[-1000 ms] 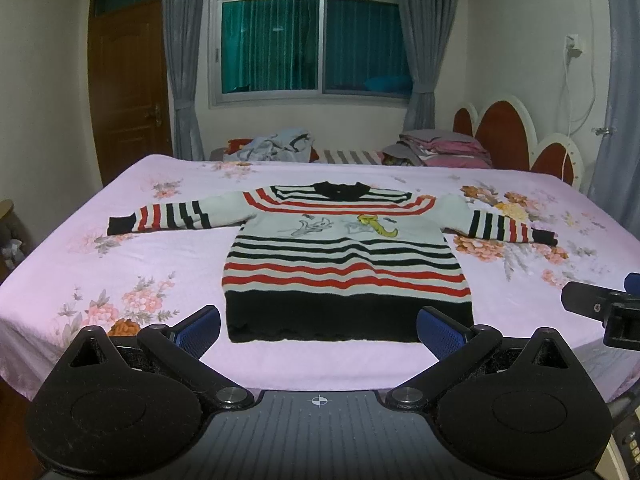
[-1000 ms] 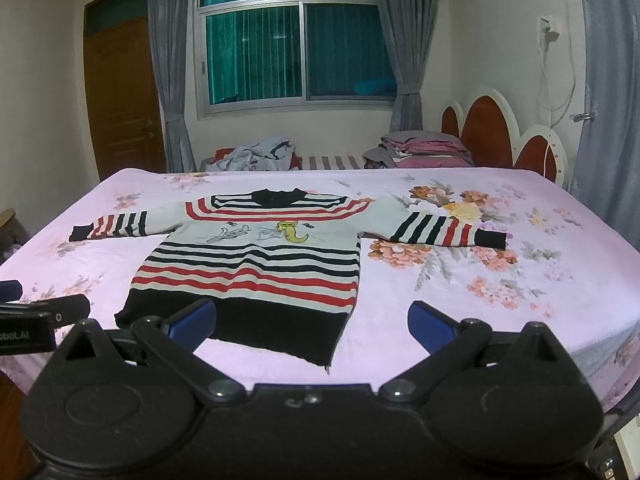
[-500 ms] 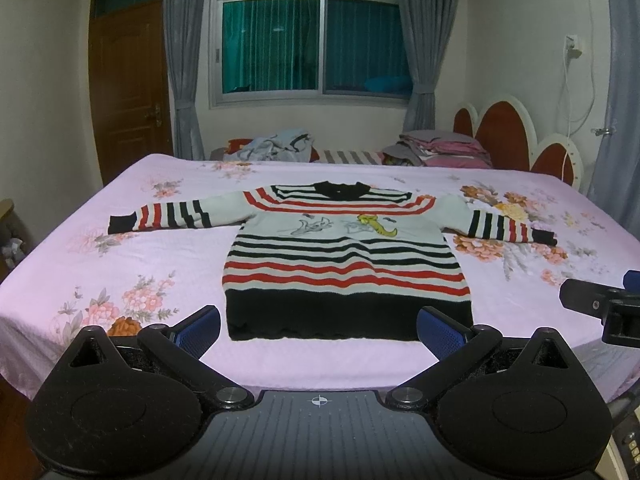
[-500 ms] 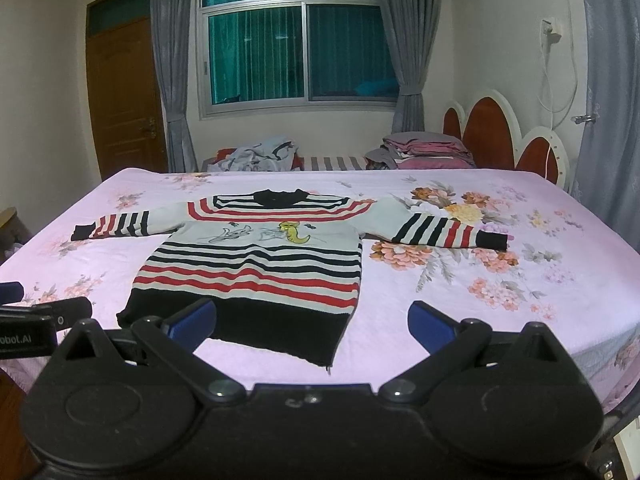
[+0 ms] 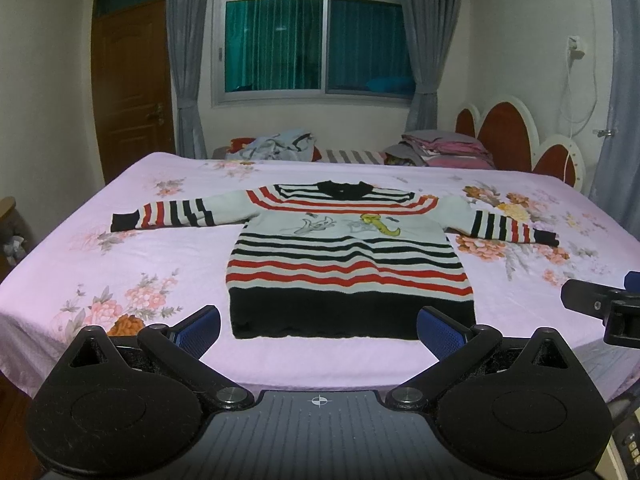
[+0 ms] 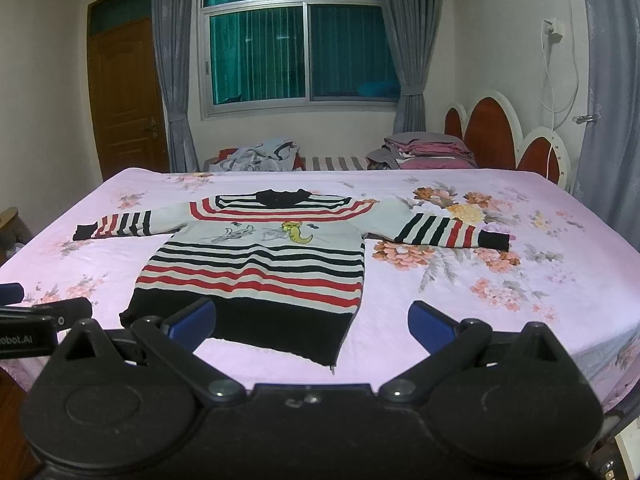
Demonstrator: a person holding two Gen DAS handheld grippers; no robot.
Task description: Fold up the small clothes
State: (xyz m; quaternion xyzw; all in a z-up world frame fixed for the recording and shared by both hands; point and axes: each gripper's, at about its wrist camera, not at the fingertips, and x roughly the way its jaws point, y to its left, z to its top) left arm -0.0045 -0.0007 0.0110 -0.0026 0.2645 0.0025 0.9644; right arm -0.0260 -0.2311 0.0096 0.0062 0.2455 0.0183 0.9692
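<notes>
While both tools are hanging at the near edge of the bed, the scene is reading as follows:

Sweater: a small knitted sweater (image 5: 348, 264) with red, black and white stripes, a black hem band and a cartoon print on the chest is lying flat, front up, on the bed, both sleeves stretching out sideways and the black collar pointing toward the far edge

Bed: a wide bed under a pink sheet with floral print (image 5: 120, 256) is carrying the sweater near its middle, closer to the near edge

Left hand-held gripper: the black left hand-held gripper with blue pads (image 5: 319, 326) is hovering before the sweater's hem with its jaws spread wide, gripping nothing and touching no cloth; in the right wrist view (image 6: 44, 312) it is showing at the left border

Right hand-held gripper: the black right hand-held gripper with blue pads (image 6: 311, 318) is hovering wide open and empty, its left pad (image 6: 192, 318) showing in front of the black hem band, though whether it is touching I cannot tell; in the left wrist view (image 5: 600, 304) it is peeking in at the right border

Background: a heap of loose clothes (image 5: 276, 146) and a stack of folded pink and grey bedding (image 5: 444, 148) are sitting beyond the bed's far edge, below a curtained window (image 5: 316, 36); a brown wooden door (image 5: 132, 84) is standing at the left
</notes>
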